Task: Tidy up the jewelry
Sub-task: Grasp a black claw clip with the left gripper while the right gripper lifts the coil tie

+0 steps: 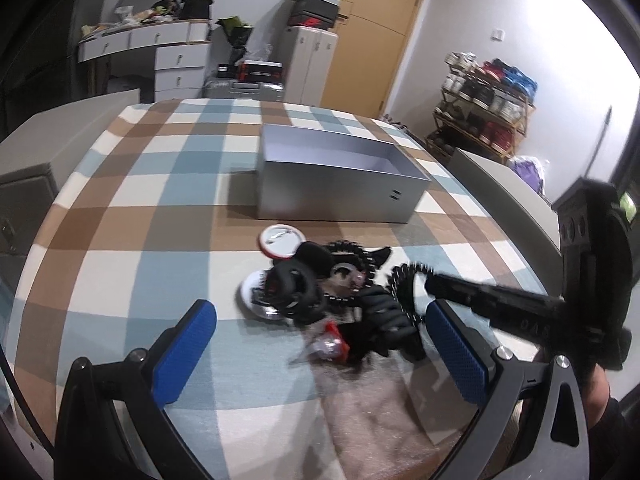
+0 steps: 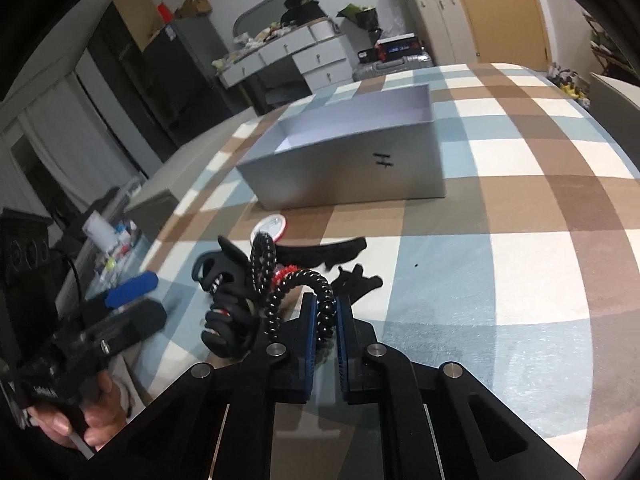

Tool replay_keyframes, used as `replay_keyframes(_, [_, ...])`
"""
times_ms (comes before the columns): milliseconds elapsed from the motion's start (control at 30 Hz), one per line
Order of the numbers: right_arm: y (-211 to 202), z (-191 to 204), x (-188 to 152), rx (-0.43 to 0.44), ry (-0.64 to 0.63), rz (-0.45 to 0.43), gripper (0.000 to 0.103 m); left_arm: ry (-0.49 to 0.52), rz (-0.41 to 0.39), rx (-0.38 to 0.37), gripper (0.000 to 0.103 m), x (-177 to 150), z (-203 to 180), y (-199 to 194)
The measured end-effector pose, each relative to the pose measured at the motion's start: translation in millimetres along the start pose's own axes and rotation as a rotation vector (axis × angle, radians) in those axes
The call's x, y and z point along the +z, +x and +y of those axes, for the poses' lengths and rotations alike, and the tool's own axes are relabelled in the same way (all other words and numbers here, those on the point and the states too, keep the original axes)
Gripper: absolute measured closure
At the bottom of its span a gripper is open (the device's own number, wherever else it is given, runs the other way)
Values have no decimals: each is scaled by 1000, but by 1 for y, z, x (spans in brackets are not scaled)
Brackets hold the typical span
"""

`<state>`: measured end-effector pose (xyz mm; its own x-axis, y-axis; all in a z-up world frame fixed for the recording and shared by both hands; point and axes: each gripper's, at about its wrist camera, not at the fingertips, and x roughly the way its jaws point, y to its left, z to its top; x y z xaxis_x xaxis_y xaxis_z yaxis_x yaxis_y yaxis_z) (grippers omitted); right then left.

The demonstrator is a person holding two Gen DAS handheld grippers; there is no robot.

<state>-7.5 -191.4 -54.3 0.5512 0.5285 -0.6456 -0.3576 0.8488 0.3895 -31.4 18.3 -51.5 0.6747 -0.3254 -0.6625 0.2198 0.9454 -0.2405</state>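
Note:
A pile of accessories point(image 1: 332, 292) lies on the checked tablecloth: black spiral hair ties, a black hair claw point(image 2: 224, 280), two round badges point(image 1: 280, 240) and a small red-and-clear packet point(image 1: 330, 342). An open grey box point(image 1: 340, 184) stands beyond the pile, empty as far as I see; it also shows in the right wrist view point(image 2: 348, 168). My left gripper point(image 1: 320, 340) is open, its blue pads on either side of the pile's near edge. My right gripper point(image 2: 325, 308) is shut on a black spiral hair tie point(image 2: 304, 284), lifted from the pile.
The table point(image 2: 520, 220) has a brown, blue and white checked cloth. A sheet of bubble wrap point(image 1: 372, 408) lies at the near edge. Beyond the table are a white dresser point(image 1: 168, 52), suitcases, a shelf point(image 1: 484, 112) and a wooden door.

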Motion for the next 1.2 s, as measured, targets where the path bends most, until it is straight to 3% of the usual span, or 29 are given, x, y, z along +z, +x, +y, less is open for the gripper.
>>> replay_keyframes(233, [-25,-12,7,-14,31,-100,94,36,53,-43,3,8,-18,13])
replay_keyframes(433, [-39,-19,5,-17,37,-128,94,36,134,-113,37,10,-27,32])
replay_keyframes(467, [-40,-20,4,-15,40,-131,94,31,154,-115,45,9,-28,35])
replay_keyframes(533, [-43,-21,2,-17,41,-132,94,24,174,-113,50,7,-30,38])
replay_keyframes(700, [-43,-23,1,-16,43,-136,94,6,213,-100,75,4,-28,40])
replay_keyframes(933, [-44,-24,0,-13,48,-138,94,15,210,-76,78,3,-28,38])
replay_keyframes(1200, [-49,-24,1,-14,49,-147,94,9,182,-100,78,8,-28,28])
